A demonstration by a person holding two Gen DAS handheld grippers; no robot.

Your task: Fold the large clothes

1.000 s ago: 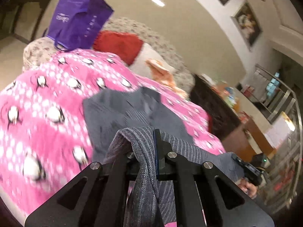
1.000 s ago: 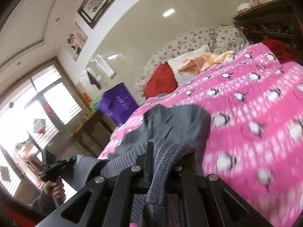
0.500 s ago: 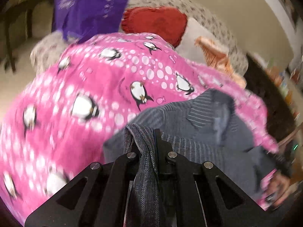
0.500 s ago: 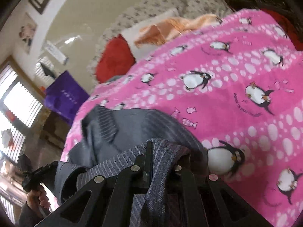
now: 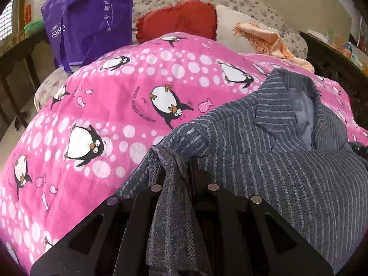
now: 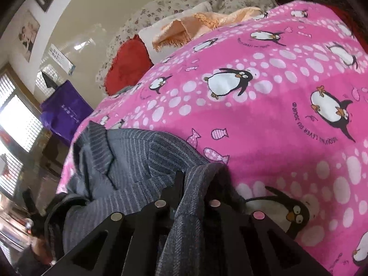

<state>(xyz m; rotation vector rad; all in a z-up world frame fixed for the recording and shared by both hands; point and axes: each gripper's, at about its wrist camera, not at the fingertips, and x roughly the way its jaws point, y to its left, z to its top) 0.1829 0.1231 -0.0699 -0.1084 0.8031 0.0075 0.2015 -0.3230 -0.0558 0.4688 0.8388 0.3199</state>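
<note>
A striped jacket (image 5: 264, 151) lies on a penguin-print blanket (image 5: 128, 105) that covers the bed, collar toward the head end. In the left wrist view the jacket sits right of centre, the blanket spreading to its left and beyond it. A fold of the jacket hangs between the fingers of the left gripper (image 5: 177, 172), another between those of the right gripper (image 6: 195, 184). Behind the blanket, at the head end, a cushion (image 5: 177, 21) lies left of a pillow (image 5: 232, 27), with a fringed cloth (image 5: 264, 39) on the pillow. A tote bag (image 5: 92, 20) stands left of the cushion.
</note>
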